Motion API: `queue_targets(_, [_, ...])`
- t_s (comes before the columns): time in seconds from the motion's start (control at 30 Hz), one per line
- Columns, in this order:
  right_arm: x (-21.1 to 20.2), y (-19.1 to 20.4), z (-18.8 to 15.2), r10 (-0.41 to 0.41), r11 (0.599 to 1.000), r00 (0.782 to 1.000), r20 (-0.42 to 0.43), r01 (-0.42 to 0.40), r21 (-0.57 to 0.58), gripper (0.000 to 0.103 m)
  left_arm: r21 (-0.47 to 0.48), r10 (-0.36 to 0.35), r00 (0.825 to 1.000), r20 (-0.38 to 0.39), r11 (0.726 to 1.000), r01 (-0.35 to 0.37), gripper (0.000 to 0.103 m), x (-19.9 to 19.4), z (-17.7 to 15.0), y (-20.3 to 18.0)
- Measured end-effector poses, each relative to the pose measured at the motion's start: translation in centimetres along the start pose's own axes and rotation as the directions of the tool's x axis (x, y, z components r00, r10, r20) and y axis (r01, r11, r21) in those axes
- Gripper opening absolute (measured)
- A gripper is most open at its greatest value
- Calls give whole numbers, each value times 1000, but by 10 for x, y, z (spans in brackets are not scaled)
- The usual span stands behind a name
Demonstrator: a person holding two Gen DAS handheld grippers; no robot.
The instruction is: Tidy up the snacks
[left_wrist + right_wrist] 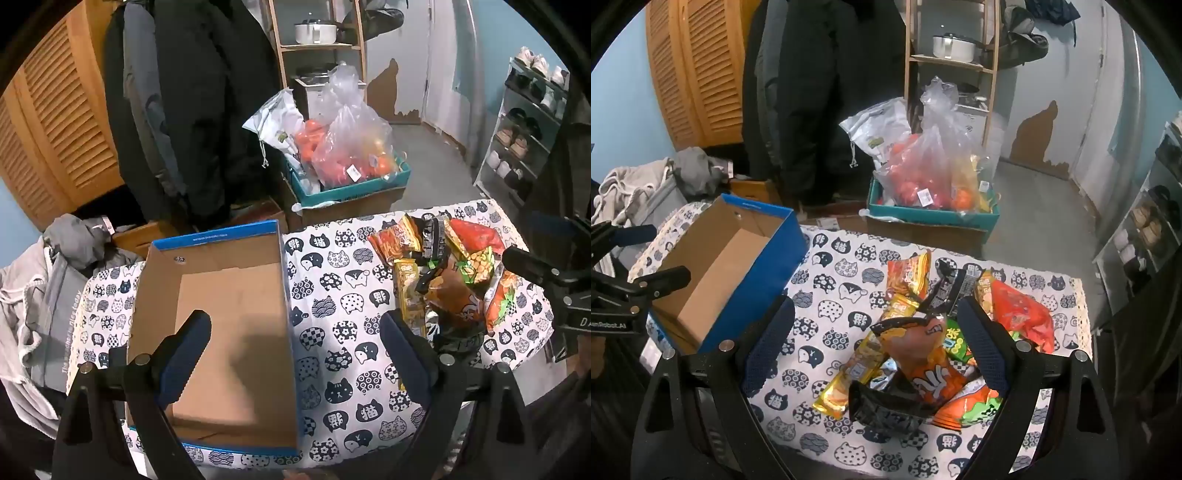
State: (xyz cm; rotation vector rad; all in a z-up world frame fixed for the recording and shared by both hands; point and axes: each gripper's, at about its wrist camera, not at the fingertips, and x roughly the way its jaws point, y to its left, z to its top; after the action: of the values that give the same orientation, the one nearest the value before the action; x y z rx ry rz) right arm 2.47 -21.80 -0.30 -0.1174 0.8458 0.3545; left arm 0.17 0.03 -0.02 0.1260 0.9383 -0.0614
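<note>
Lying lengthwise away from the cameras, blue box [221,332], snack packets [916,354] piled beside

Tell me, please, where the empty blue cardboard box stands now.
The blue cardboard box stands on the cat-print tablecloth, at its left side in both views, under the left gripper and left of the snack pile.

The box [218,314] is plain brown cardboard inside, not shiny. The snack bags [923,354] are shiny, crinkly plastic. The tablecloth [332,295] looks like soft cloth.
</note>
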Motion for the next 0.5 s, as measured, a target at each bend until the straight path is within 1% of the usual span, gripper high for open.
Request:
queue_targets(0.17, [0,0,0,0,1000,1000,7,0,1,88,-3,-3,1000,-6,1000,3,94,1,1,-1])
queue_targets(0.27, [1,0,0,-2,1000,1000,6,2,1,88,-1,8,1000,-9,1000,-8,94,3,2,-5])
queue_targets(0.4, [2,-1,-1,-3,1000,1000,-1,3,-1,88,7,-5,1000,-6,1000,5,94,4,3,-7])
queue_targets(0.5, [2,-1,-2,-4,1000,1000,-1,4,-1,88,19,-16,1000,10,1000,15,94,0,1,-5])
